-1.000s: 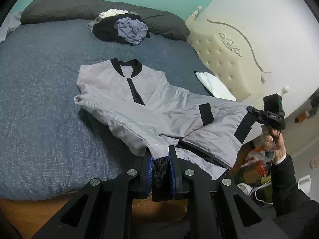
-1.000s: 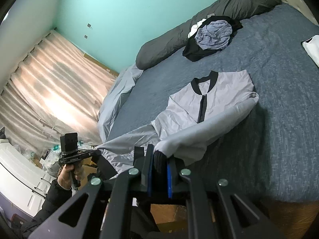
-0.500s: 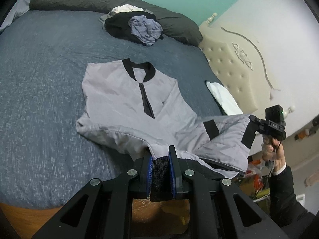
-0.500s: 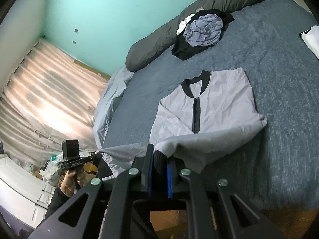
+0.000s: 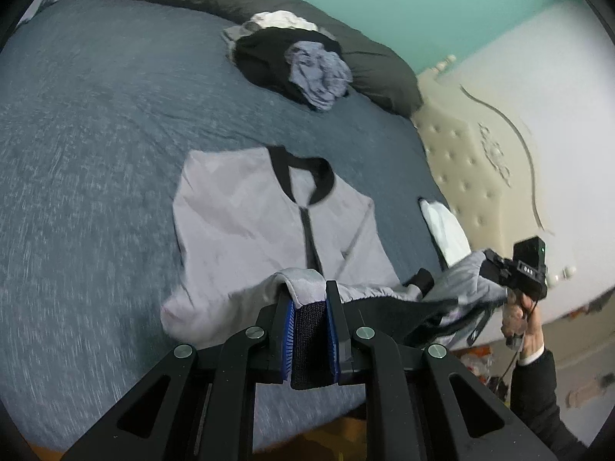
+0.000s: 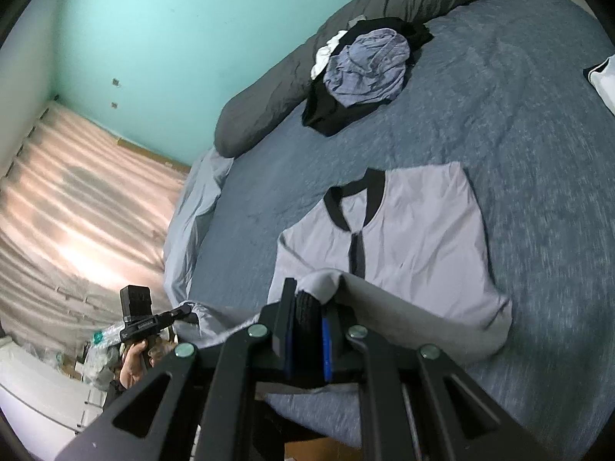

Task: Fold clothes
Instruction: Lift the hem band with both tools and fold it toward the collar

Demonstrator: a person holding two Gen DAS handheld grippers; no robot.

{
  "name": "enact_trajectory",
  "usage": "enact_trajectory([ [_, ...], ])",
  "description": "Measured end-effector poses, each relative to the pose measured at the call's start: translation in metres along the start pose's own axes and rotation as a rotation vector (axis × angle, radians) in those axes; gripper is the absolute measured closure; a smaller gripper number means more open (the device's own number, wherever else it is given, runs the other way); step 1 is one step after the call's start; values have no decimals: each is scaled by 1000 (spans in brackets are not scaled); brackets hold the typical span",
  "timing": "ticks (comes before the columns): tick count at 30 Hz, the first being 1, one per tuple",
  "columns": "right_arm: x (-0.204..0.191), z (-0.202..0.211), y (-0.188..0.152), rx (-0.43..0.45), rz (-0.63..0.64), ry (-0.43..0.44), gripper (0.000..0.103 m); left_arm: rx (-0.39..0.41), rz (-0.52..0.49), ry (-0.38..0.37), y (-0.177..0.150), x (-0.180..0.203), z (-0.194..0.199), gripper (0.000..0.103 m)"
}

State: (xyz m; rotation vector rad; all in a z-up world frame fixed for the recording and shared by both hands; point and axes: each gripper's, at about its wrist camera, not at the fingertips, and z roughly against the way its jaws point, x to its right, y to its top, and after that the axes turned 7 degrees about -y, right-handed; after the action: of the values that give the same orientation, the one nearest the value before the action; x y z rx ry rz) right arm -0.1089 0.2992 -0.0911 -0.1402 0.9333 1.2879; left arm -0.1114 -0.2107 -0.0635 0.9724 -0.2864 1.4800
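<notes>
A light grey jacket [image 5: 250, 223] of smooth, faintly sheened cloth is seen, trimmed with a matt black ribbed knit collar [image 5: 307, 169]. The bed cover [image 5: 96, 134] beneath is a mottled blue-grey woven fabric — matt and slightly coarse. Matt black plastic is shown on the left gripper [image 5: 310, 307], with silvery metal screw heads and ridged blue pads [image 5: 289, 330]. At the far right, a padded headboard [image 5: 469, 161] — cream, buttoned, softly glossy.

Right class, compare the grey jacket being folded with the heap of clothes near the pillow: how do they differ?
The grey jacket lies spread flat; the heap of clothes is crumpled. The jacket's hem is gripped by both the left gripper and right gripper; the heap lies untouched. Both rest on the bed.
</notes>
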Motion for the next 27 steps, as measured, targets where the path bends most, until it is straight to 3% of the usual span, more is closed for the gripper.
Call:
enact_trajectory([
  [14,50,-109,116,-45,-76,-123,93,-47,78,68,121,-90,-101,88],
  [27,100,-192,176,-84,-138,-207,93,-57,125,79,181,-146,-170,88],
])
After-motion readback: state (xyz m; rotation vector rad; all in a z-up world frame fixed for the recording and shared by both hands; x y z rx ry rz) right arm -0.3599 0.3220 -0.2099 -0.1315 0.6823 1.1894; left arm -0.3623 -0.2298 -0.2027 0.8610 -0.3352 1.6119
